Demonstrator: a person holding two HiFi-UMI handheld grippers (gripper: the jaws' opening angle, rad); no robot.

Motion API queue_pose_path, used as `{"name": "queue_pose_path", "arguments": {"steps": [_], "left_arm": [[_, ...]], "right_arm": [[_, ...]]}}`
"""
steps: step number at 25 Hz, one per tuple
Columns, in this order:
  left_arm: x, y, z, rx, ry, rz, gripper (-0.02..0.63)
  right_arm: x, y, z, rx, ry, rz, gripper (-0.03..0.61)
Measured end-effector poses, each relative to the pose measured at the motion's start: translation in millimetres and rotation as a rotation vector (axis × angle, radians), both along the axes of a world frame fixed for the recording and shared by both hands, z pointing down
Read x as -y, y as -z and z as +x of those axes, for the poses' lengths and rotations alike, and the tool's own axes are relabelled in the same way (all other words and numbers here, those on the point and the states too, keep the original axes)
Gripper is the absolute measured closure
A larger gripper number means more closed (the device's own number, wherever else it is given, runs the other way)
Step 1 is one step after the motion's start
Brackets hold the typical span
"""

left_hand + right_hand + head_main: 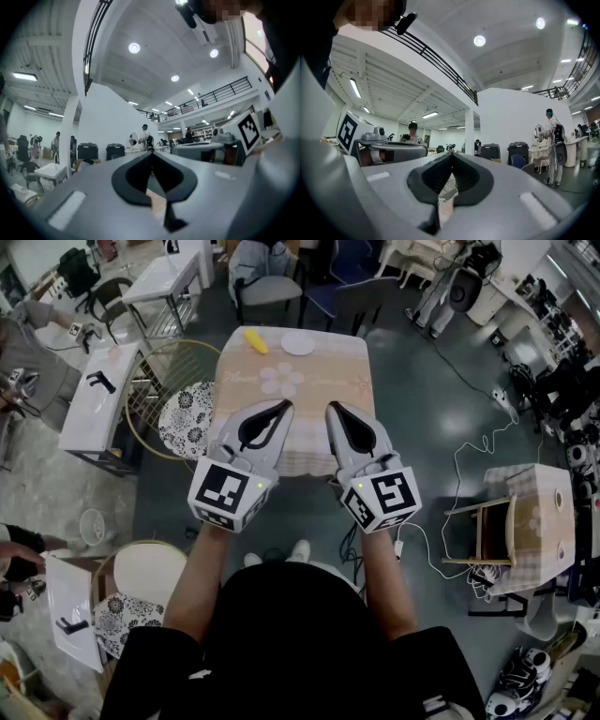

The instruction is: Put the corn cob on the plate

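We held the left hand-held gripper (pixel 277 411) and the right hand-held gripper (pixel 336 412) level, side by side. Jaws pressed together on both, nothing between them. The worktop (pixel 347 371) stood beyond the tips. The plate (pixel 298 343) lay near its far edge, with the corn cob (pixel 256 340) just left of it, apart.

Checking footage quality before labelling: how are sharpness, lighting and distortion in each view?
Head view: evenly lit, sharp; corn cob and plate small but clear, edges bowed. Left gripper view: heavy fisheye, dark corners, bright ceiling lamps, left gripper body soft. Right gripper view: same fisheye and dark corners, background sharp, right gripper slightly blurred.
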State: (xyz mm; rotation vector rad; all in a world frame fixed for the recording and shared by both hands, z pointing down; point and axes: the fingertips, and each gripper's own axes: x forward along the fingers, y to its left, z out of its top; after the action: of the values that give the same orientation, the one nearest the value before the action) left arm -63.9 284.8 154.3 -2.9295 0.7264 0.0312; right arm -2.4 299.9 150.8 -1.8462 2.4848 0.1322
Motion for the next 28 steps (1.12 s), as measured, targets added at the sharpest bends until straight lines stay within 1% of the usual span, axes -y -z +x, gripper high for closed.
{"name": "queue_pose_path", "arguments": {"steps": [5,12,22,28], "left_arm": [[1,-5,11,0.006,0.014,-0.007,0.611],[6,-7,27,0.021,0.041,-0.010,0.611],[7,-18,52,0.036,0.102,-0.011,0.611],[3,-37,70,0.059,0.113,-0.046,0.611]], "right_arm": [[-1,-1,15,0.029,0.003,0.017,0.578],[5,-5,26,0.019,0.044,0.005,0.577],[11,-24,52,0.029,0.097,-0.012,0.577],[11,-39,70,0.034,0.115,-0.037,0.577]]}}
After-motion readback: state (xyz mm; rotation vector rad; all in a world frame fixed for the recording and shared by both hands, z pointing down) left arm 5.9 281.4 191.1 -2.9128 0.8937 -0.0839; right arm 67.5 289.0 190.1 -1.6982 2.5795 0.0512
